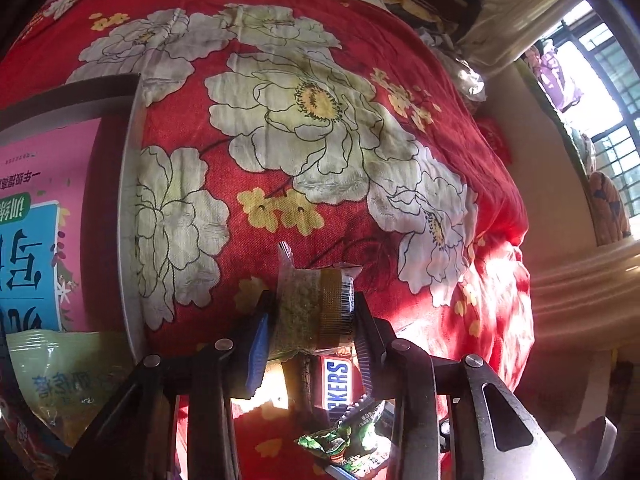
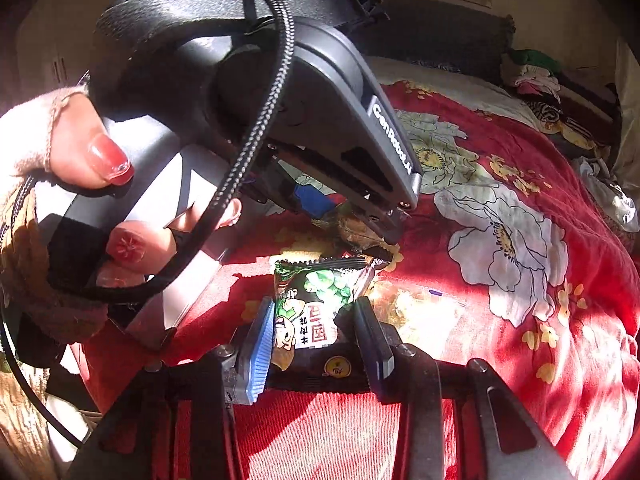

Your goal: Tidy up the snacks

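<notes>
Left claw grips a clear-wrapped snack bar upright, long axis pointing forward over the floral bedspread. Right claw clamps a green pea packet, with a Snickers bar beneath the left claw.

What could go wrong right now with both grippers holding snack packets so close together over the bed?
1. The left gripper sits just above the green pea packet held by the right gripper; they might bump.
2. The left gripper's clear packet is pinched near its lower part, so it might slip.
3. A dropped packet could land on the Snickers bar or the rumpled red floral bedspread.
</notes>
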A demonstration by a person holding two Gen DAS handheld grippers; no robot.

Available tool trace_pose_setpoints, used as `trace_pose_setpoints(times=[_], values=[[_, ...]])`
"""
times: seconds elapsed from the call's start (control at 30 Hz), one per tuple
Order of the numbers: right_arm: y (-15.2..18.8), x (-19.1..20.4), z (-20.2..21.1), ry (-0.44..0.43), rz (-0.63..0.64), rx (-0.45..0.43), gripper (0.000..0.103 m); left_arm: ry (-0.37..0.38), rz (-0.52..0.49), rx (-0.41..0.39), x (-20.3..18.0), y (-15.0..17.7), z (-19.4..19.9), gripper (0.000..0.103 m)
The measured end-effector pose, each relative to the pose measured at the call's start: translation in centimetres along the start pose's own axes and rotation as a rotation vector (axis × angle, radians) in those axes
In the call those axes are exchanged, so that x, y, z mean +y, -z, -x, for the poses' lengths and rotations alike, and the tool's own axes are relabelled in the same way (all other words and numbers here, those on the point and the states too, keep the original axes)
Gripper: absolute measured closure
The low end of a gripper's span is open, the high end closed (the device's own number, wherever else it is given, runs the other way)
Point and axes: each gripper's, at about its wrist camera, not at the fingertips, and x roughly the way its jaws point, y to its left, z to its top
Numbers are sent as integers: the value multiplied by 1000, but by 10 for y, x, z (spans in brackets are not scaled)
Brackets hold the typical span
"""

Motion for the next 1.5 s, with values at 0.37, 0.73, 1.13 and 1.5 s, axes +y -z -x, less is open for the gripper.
trace_pose_setpoints(times=[0.37,0.73,1.13,1.5], values=[[-5,-18,16,-129,-137,-68,63,40,29,-103,29,33,65,65],[-8,-13,29,-149,-138,-118,63,53,16,-148,44,65,108,64],[-9,-1,54,-188,-143,-190,63,28,26,-203,64,82,143,65],[-14,27,56,-236,-115,-194,63,2,69,-265,90,92,176,64]])
